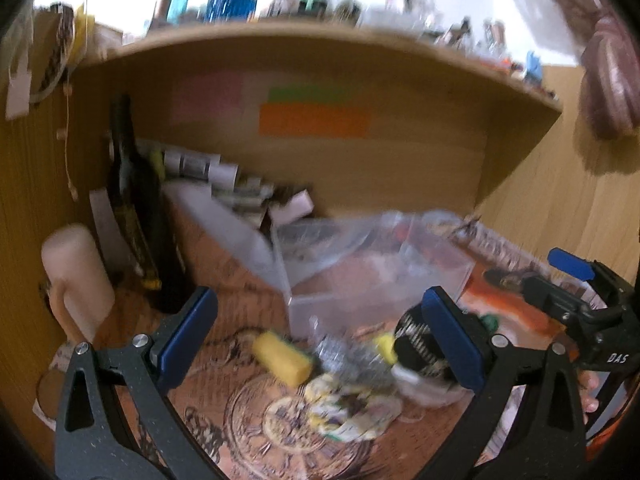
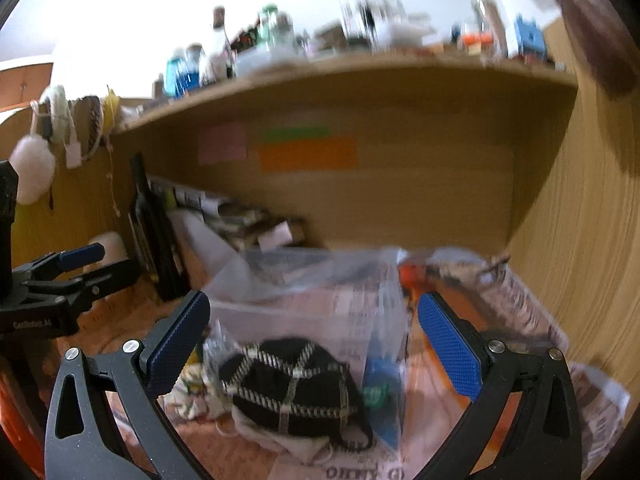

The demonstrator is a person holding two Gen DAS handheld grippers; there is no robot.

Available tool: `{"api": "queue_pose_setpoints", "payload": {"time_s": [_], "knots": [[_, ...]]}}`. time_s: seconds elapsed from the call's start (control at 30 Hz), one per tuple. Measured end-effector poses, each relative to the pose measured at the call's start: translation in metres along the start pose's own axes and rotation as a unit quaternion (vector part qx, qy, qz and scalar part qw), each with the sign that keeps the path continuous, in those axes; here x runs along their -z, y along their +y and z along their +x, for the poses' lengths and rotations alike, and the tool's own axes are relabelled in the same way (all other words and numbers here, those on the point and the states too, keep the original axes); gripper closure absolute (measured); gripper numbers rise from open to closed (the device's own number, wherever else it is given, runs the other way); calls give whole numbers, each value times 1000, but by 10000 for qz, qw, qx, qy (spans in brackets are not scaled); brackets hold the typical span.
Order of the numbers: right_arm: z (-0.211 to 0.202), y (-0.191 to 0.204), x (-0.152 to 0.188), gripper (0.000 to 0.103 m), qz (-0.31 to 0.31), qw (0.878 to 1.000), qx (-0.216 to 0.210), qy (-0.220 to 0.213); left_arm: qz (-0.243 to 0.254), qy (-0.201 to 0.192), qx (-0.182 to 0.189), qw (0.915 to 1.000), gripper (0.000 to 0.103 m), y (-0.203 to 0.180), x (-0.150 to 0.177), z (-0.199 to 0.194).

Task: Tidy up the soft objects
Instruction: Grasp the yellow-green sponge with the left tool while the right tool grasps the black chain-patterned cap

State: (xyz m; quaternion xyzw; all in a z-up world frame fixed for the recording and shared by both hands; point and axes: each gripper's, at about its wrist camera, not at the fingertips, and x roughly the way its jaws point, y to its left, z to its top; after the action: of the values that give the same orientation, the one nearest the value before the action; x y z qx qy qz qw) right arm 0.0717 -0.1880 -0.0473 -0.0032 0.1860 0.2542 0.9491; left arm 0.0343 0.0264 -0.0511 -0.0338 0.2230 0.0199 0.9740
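Lettering "DAS" on right gripper (image 1: 576, 276).

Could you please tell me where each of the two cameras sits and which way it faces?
Left wrist: on the left gripper, facing the yellow sponge; right gripper at right.
Right wrist: on the right gripper, over the black checked cloth; left gripper at left.
Shared: clear plastic box, orange note.

A dark bottle (image 1: 132, 204) stands beside what looks like a cream mug (image 1: 76, 276).
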Motion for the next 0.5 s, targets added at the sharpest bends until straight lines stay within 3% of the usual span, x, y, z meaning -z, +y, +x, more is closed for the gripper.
{"api": "queue_pose_setpoints", "payload": {"time_s": [0.27,0.5], "knots": [[29,4,28,0,-13,9964,-243,816,-354,797,-181,9960,0,26,29,41],[50,13,44,0,-102,9908,-511,1252,-547,1115,-206,9920,1,35,35,70]]}}
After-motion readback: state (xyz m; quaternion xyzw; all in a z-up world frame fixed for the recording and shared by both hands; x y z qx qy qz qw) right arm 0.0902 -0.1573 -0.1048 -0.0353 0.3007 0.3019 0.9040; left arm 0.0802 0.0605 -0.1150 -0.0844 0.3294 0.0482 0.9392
